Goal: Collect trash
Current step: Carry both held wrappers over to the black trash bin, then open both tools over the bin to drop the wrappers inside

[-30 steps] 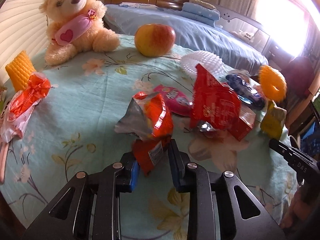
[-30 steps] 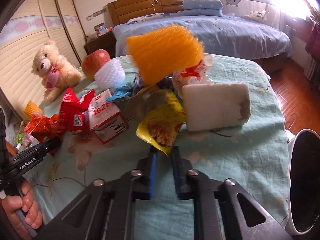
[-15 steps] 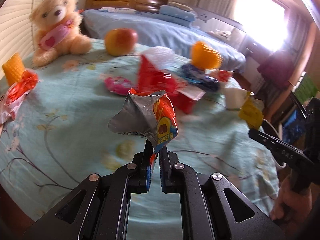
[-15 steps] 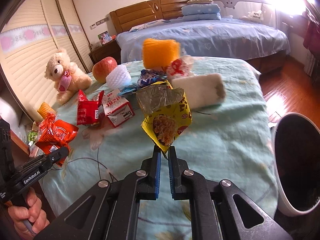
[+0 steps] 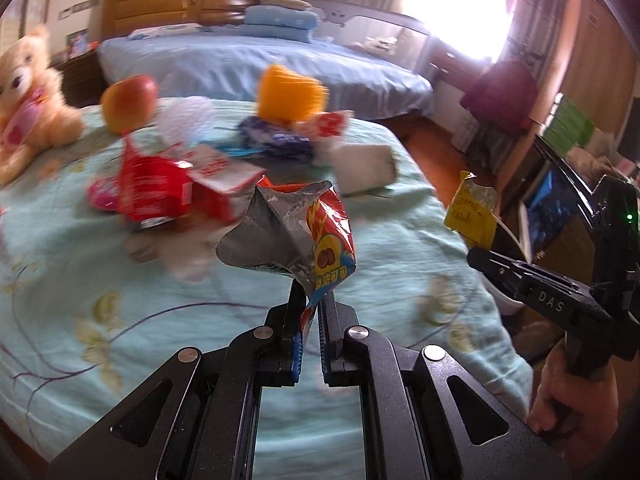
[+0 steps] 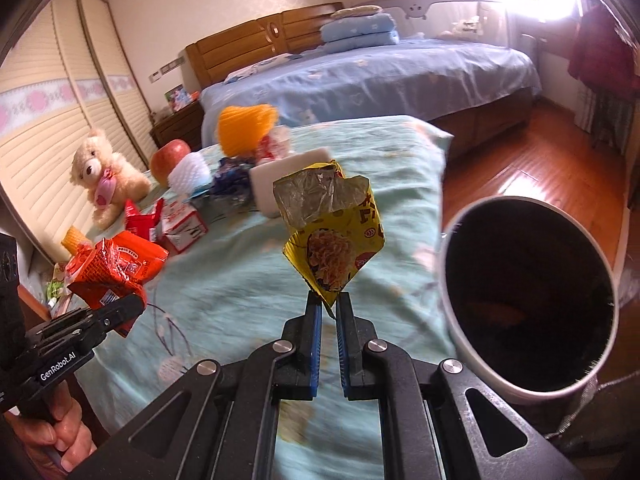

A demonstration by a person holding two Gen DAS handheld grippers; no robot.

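Note:
My left gripper [image 5: 310, 300] is shut on an orange snack wrapper [image 5: 296, 236] with a silver inside, held up above the table. My right gripper [image 6: 329, 300] is shut on a yellow snack wrapper [image 6: 332, 240], lifted beside a white bin [image 6: 528, 300] with a dark inside at the table's right edge. The left wrist view shows that yellow wrapper [image 5: 472, 212] at the right, on the other gripper's tip. The right wrist view shows the orange wrapper [image 6: 112, 268] at the left. More trash lies on the table: a red packet [image 5: 154, 190], a red and white carton [image 5: 218, 178], a dark blue wrapper [image 5: 276, 140].
On the pale green flowered tablecloth [image 5: 120, 280] stand a teddy bear [image 5: 28, 104], an apple [image 5: 128, 102], an orange foam net [image 5: 290, 94], a white foam net [image 5: 186, 120] and a white block [image 5: 364, 168]. A bed [image 6: 380, 76] lies behind. A hand [image 5: 568, 400] holds the right gripper.
Both grippers have lifted their wrappers off the table and moved right, toward the bin. The left jaws went from loosely around the orange wrapper to shut on it.

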